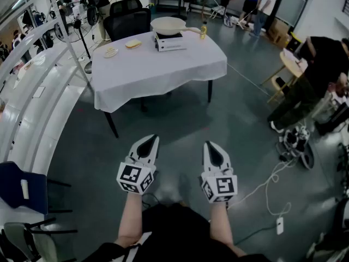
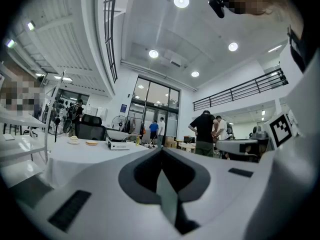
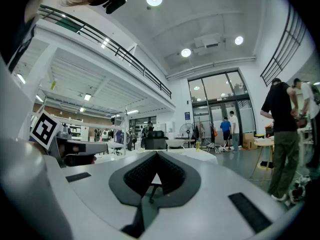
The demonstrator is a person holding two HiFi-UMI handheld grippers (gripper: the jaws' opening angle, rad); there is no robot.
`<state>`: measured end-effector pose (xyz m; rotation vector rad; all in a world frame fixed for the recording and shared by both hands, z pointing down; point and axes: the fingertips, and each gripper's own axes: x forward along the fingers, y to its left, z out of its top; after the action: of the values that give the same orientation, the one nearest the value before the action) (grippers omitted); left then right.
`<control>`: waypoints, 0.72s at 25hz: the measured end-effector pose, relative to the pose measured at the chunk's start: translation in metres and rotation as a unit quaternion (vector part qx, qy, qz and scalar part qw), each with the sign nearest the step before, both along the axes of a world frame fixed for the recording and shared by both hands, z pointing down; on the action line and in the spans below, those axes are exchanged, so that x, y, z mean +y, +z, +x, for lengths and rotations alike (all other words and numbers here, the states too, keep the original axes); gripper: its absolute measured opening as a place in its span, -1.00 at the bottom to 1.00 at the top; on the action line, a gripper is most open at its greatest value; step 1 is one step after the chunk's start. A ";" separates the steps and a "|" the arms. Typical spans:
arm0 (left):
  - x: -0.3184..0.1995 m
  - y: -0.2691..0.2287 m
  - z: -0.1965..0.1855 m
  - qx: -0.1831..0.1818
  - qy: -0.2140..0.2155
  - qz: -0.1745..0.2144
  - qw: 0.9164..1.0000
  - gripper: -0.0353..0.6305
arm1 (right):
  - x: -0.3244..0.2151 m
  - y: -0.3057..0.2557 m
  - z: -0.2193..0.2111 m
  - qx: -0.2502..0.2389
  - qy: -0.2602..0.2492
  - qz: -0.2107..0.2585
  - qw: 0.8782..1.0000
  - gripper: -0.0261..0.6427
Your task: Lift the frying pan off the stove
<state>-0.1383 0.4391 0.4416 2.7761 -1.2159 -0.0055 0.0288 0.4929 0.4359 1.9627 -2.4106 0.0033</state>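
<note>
Currently, left tool (image 1: 153, 141): closed, empty
right tool (image 1: 209, 146): closed, empty
frying pan (image 1: 168, 25): on stove (image 1: 170, 43), table (image 1: 163, 70) well ahead

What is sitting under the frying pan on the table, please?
The frying pan rests on a small white stove, which stands on the white tablecloth. The pan covers the stove's top, so it cannot be seen.
</note>
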 end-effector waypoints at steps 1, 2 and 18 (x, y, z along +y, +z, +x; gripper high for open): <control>0.003 0.002 0.000 -0.002 -0.001 -0.002 1.000 -0.88 | 0.004 0.003 0.003 0.001 -0.001 -0.005 1.000 -0.91; 0.006 0.005 0.000 -0.003 -0.003 -0.004 1.000 -0.88 | 0.008 0.005 0.007 0.001 -0.002 -0.009 1.000 -0.91; 0.023 0.012 0.016 0.037 -0.025 -0.011 0.999 -0.14 | 0.021 0.030 0.047 -0.070 -0.033 -0.035 0.996 -0.07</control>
<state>-0.1223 0.4626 0.4534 2.7005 -1.2590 -0.0984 0.0757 0.5135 0.4657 1.9112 -2.5212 0.2283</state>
